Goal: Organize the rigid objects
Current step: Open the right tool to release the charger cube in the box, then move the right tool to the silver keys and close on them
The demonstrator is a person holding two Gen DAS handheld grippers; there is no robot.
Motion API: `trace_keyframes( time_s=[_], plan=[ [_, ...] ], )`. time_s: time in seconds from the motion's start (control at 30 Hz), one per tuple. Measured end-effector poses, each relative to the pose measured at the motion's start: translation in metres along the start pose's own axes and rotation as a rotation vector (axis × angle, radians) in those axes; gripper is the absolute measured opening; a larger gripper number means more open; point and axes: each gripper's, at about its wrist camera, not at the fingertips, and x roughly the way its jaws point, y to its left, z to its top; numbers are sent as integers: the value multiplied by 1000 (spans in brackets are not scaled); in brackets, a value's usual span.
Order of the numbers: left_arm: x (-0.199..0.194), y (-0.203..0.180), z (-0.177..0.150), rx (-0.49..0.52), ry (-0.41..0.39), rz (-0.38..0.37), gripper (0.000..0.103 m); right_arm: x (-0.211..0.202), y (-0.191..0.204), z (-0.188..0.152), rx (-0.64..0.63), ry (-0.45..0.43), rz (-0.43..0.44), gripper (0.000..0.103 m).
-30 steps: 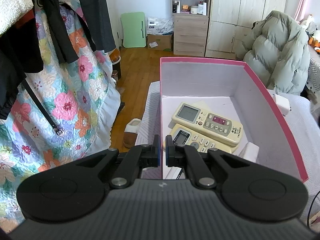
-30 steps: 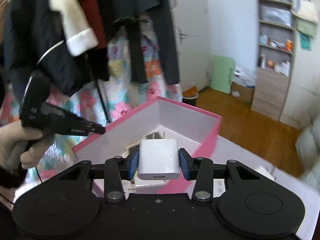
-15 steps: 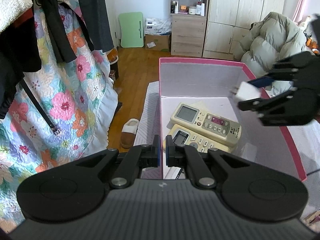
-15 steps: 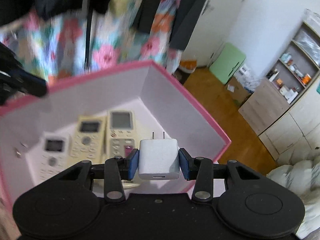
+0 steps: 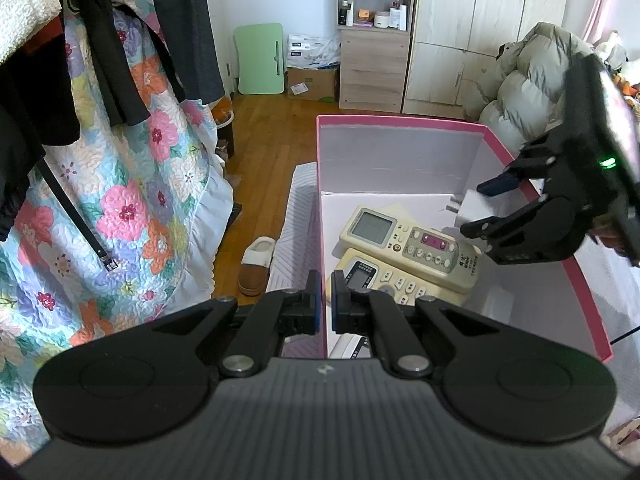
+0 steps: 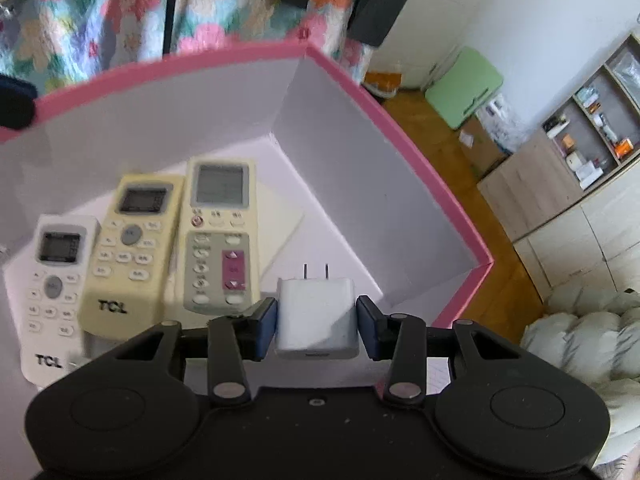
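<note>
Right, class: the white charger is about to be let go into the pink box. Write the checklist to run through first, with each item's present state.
1. White charger clamped in the right hand-held gripper: ok.
2. Charger past the pink box rim and over its inside: ok.
3. Bare floor of the box below the charger, beside the three remotes: ok.
4. Prongs pointing away from the pads: ok.
5. Left hand-held gripper shut, empty and at the near wall, out of the way: ok.
6. Height above the box floor: cannot tell.
</note>
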Motion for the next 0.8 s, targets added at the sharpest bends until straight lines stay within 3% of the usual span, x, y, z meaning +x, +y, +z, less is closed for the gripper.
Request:
trace_keyframes(
  time_s=[0.07, 0.27, 0.37, 0.63, 0.8],
  plan=[
    [1, 1, 1, -3, 1, -1, 4, -15, -7, -3, 52, -40, 13, 54],
    [0, 0, 2, -1, 4, 2, 4, -74, -34, -38, 232, -239, 80, 54],
    [1, -1, 2, -3, 4, 6, 4, -92, -43, -66, 272, -336, 27, 54],
    [0, -1, 2, -3, 8, 10, 4, -102, -73, -134, 440, -295, -10, 55],
    [-1, -4, 1, 2, 10, 23, 4, -86, -79, -173, 556, -244, 54, 54]
  ],
)
